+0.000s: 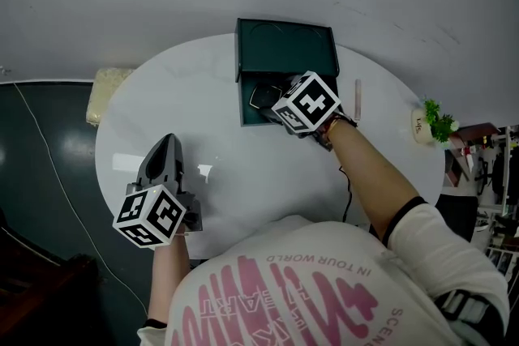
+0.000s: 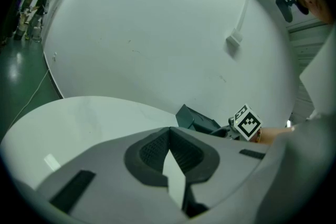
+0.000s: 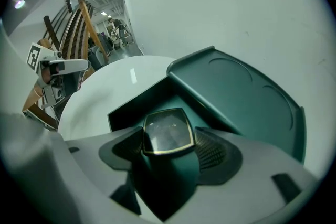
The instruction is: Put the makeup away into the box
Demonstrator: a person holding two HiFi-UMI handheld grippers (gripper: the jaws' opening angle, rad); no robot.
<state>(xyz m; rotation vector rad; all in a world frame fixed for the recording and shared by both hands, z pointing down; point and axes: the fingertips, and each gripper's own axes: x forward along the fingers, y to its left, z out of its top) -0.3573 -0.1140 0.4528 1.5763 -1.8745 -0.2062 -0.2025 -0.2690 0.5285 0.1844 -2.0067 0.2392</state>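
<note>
- The compact (image 3: pixel 167 130), a dark rounded-square case with a thin gold rim, sits between the jaws of the right gripper (image 1: pixel 274 103). It is at the near right part of the open tray of the dark green box (image 1: pixel 242 104).
- Whether the compact touches the floor of the tray or hangs just above it cannot be told.
- The right gripper's jaws are parted only by the width of the case, and the ribbed pads (image 3: pixel 212 149) press on its left and right edges.
- The box stands at the far middle of the round white table (image 1: pixel 162 105). Its lid (image 1: pixel 285 51) is thrown back on the far side, with its inside facing up.
- A slim pink stick (image 1: pixel 357 99) lies on the table just right of the box, apart from both grippers. What kind of makeup it is cannot be told.
- The left gripper (image 1: pixel 168 143) is at the near left of the table, well apart from the box. Its jaws are pressed together at the tips with nothing between them, and only white tabletop shows through the narrow wedge behind the tips.
- Each gripper's cube carries black-and-white square markers without words.
- The person's shirt (image 1: pixel 284 296) has pink print that appears upside down in the head view. The words "IN TOUR WORLD" can be read, and the larger letters are cut off.
- A small potted plant (image 1: pixel 430 124) stands at the table's right edge. The writing on its pot is too small to read.
</note>
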